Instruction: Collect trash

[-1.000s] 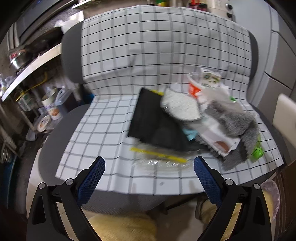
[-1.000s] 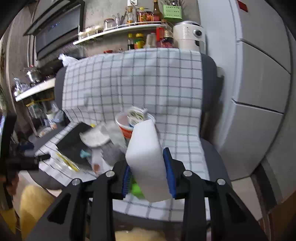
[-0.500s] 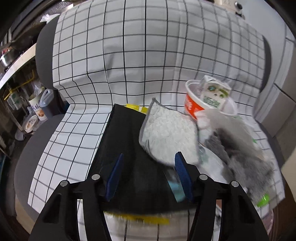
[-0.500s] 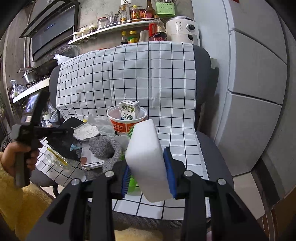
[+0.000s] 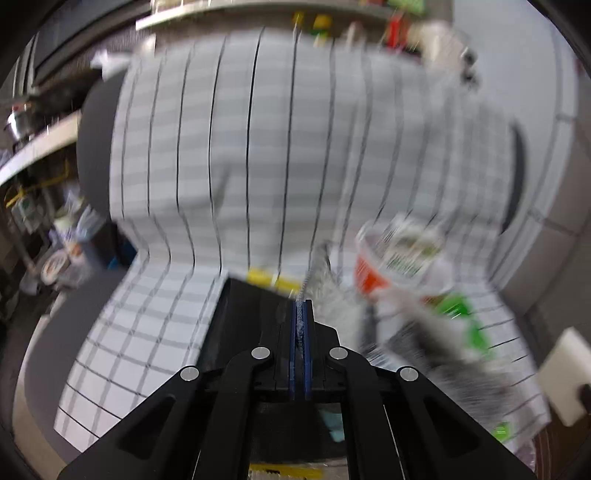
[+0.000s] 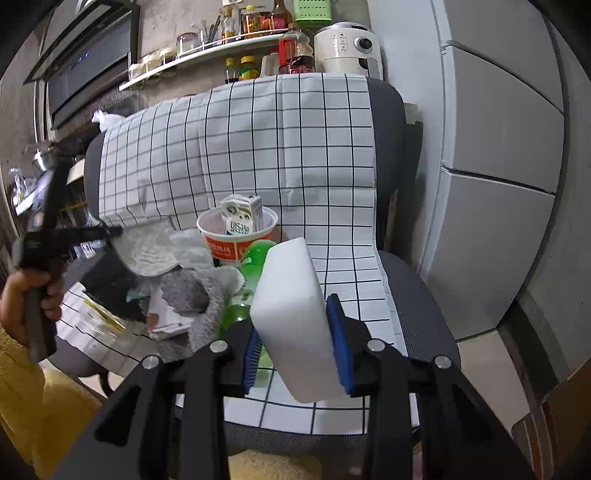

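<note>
My left gripper (image 5: 300, 314) is shut on the edge of a white fluffy pad with a grey rim (image 5: 325, 284) and holds it lifted above a black sheet (image 5: 243, 332); it also shows in the right wrist view (image 6: 147, 247), hanging from the left gripper (image 6: 112, 232). My right gripper (image 6: 295, 343) is shut on a white foam block (image 6: 291, 314), held above the chair's front edge. On the seat lie a red-and-white noodle cup (image 6: 236, 236) with a milk carton (image 6: 242, 216) in it, a grey fuzzy cloth (image 6: 188, 291), a green bottle (image 6: 255, 258) and paper scraps.
The trash lies on a grey office chair draped with a white checked cloth (image 6: 258, 147). A grey fridge (image 6: 498, 184) stands to the right. Kitchen shelves with bottles (image 6: 258, 22) are behind. A clear plastic bag with a yellow strip (image 6: 99, 314) lies at the seat's front left.
My left gripper moved in, shut on the white fluffy pad's edge and lifted it off the pile. My right gripper kept hold of the foam block and barely moved.
</note>
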Action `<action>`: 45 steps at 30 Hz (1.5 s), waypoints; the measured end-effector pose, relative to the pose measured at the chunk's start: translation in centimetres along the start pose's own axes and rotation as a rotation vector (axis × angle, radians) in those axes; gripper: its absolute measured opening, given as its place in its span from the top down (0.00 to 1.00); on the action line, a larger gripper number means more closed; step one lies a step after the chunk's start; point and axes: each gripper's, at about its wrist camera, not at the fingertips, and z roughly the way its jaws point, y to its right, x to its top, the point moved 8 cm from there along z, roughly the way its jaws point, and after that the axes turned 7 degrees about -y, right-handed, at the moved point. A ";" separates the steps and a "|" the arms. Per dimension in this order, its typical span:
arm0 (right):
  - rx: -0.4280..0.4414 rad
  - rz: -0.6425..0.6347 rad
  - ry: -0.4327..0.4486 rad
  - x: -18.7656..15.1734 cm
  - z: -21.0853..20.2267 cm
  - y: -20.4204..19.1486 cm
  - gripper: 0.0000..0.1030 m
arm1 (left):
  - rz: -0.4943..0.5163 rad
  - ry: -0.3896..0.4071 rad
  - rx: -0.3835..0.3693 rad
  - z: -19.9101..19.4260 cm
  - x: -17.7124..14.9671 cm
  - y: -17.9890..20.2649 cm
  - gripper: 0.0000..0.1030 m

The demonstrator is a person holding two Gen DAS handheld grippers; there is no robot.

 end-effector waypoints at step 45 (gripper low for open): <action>-0.459 0.526 -0.168 -22.3 -11.5 20.2 0.49 | 0.593 -0.221 -0.743 -6.9 -25.3 35.2 0.97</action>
